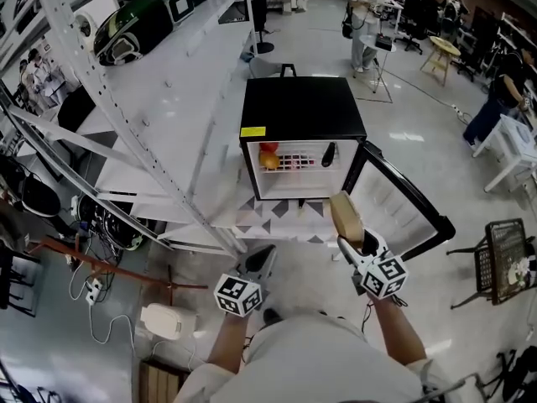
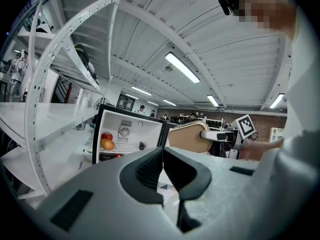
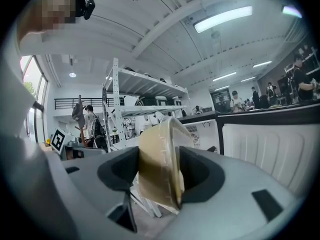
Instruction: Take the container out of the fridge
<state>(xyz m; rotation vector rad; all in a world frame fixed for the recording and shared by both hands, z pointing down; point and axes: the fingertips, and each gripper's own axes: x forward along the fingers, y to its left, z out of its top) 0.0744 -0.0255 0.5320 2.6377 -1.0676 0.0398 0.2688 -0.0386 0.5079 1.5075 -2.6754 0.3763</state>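
- Fridge (image 1: 302, 112), one: black, boxy, white-lined; its door (image 1: 401, 198) was found swung open.
- Container (image 3: 159, 159), one: tan, translucent plastic, rounded, rimmed. It was held on edge outside the fridge, before the open door, and was clamped between the wide-set jaws of the right gripper (image 3: 157, 176).
- Left gripper (image 2: 162, 171), one: grey, with ribbed jaws brought together and nothing held.
- Round fruits, two, seated on the wire shelf (image 1: 298, 161): one red fruit (image 2: 106, 136) and one yellow-orange fruit (image 2: 107, 144).

Free room before fridge (image 1: 302, 112); door (image 1: 394, 200) rightward.
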